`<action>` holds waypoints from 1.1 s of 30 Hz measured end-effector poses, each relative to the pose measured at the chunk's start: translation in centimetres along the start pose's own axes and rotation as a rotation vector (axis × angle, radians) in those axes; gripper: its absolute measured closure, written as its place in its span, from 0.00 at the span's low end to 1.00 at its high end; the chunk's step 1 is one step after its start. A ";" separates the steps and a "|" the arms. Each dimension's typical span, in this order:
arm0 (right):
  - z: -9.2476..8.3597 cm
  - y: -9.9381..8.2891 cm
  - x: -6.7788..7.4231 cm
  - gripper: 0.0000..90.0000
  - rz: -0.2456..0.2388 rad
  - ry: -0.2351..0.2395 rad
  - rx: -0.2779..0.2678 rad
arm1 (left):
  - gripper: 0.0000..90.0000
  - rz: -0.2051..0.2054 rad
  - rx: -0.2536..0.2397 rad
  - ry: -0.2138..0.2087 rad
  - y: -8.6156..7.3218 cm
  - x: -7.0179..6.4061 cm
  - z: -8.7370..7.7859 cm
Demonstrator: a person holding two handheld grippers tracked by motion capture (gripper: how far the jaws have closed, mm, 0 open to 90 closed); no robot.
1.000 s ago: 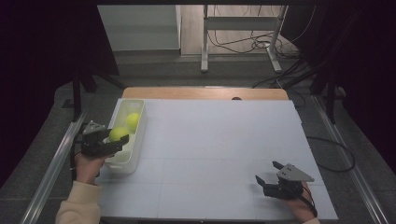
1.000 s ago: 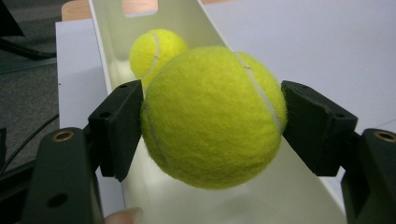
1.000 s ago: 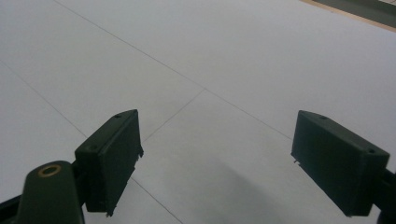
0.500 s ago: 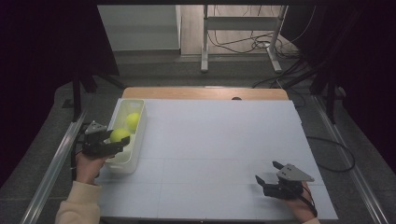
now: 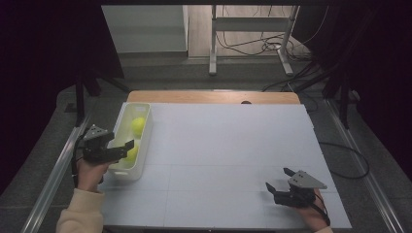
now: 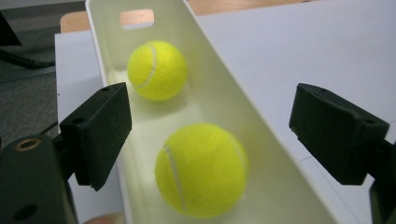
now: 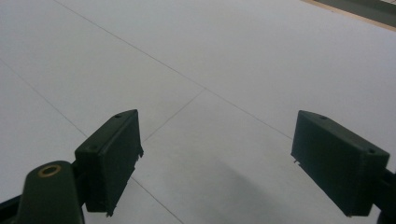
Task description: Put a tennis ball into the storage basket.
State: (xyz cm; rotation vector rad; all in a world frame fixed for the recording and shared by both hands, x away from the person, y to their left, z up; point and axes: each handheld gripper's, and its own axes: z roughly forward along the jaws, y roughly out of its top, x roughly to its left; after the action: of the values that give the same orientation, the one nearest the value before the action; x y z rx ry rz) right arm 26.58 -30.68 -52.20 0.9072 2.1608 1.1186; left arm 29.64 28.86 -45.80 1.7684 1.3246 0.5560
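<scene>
1. Nearest, at the table's near right corner, the right gripper [image 5: 278,182] rests in a hand just above the white table [image 5: 228,160]; its jaws stand spread wide with nothing between them, and the right gripper view looks past the two black pads [image 7: 112,156] onto bare white surface crossed by thin seam lines.
2. Farther in and at the left edge, the left gripper [image 5: 127,149] is held by a hand with a cream sleeve [image 5: 80,213], its tips reaching over the near part of a white bin [image 5: 145,141].
3. Its jaws have just been opening and now stand wide apart; in the left gripper view one pad [image 6: 100,133] sits outside the bin's left wall and the other [image 6: 336,130] hangs over the table to the right of the bin.
4. Between those pads, but touched by neither, lies the near ball [image 6: 201,170], a yellow-green tennis ball resting on the bin's floor at its near end; from above it shows just beside the jaw tips [image 5: 132,153].
5. Beyond it, apart from the first, a far ball [image 6: 156,70] sits toward the bin's far end, below a handle slot [image 6: 137,18] in the end wall; the high view shows it near the far half of the bin [image 5: 138,126].
6. Farthest, a strip of wood tabletop [image 5: 214,97] edges the white surface.
</scene>
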 end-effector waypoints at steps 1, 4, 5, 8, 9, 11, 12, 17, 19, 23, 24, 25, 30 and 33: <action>0.0 0.0 0.0 0.18 -0.001 0.000 0.000 | 0.15 0.007 -0.008 -0.005 0.0 -0.1 -0.1; -0.1 0.0 0.0 0.18 -0.002 0.001 0.002 | 0.15 0.022 -0.044 -0.045 0.3 -0.7 -0.5; -0.1 0.0 0.0 0.18 0.000 -0.002 0.001 | 0.15 0.026 -0.058 -0.059 0.4 -1.0 -0.7; -0.1 0.0 -0.1 0.18 0.000 -0.003 0.000 | 0.15 0.037 -0.082 -0.096 0.5 -1.6 -0.9; -0.1 0.0 -0.1 0.18 -0.001 -0.002 -0.001 | 0.15 0.040 -0.091 -0.115 0.5 -1.9 -0.9; -0.1 0.0 -0.1 0.18 0.000 -0.001 -0.001 | 0.15 0.038 -0.104 -0.163 0.5 -2.7 -0.9; -0.1 0.0 0.0 0.18 0.001 -0.001 -0.004 | 0.15 0.042 -0.108 -0.173 0.5 -3.1 -0.8; -0.2 0.0 0.0 0.18 -0.002 0.001 -0.007 | 0.15 0.081 -0.112 -0.193 0.6 -4.8 -0.7; -0.2 0.0 0.0 0.18 -0.001 0.002 -0.008 | 0.15 0.092 -0.113 -0.203 0.5 -5.3 -0.6; -0.2 0.1 0.1 0.18 -0.001 0.008 -0.009 | 0.15 0.117 -0.100 -0.226 0.1 -6.5 -0.2; -0.2 0.1 0.2 0.18 -0.001 0.010 -0.008 | 0.15 0.124 -0.096 -0.232 0.0 -6.8 -0.2; -0.3 0.1 0.2 0.18 -0.003 0.012 -0.009 | 0.15 0.128 -0.094 -0.235 -0.1 -7.1 -0.1; -0.4 0.2 0.4 0.18 -0.005 0.019 -0.011 | 0.15 0.144 -0.095 -0.255 -0.6 -8.1 0.1; -0.4 0.2 0.5 0.18 -0.002 0.023 -0.010 | 0.16 0.162 -0.076 -0.280 -1.1 -9.0 0.5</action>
State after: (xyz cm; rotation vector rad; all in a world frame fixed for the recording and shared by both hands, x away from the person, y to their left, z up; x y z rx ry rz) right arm 26.01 -30.38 -51.87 0.8922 2.1722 1.1432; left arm 26.25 20.40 -45.84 1.8246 0.9621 0.4220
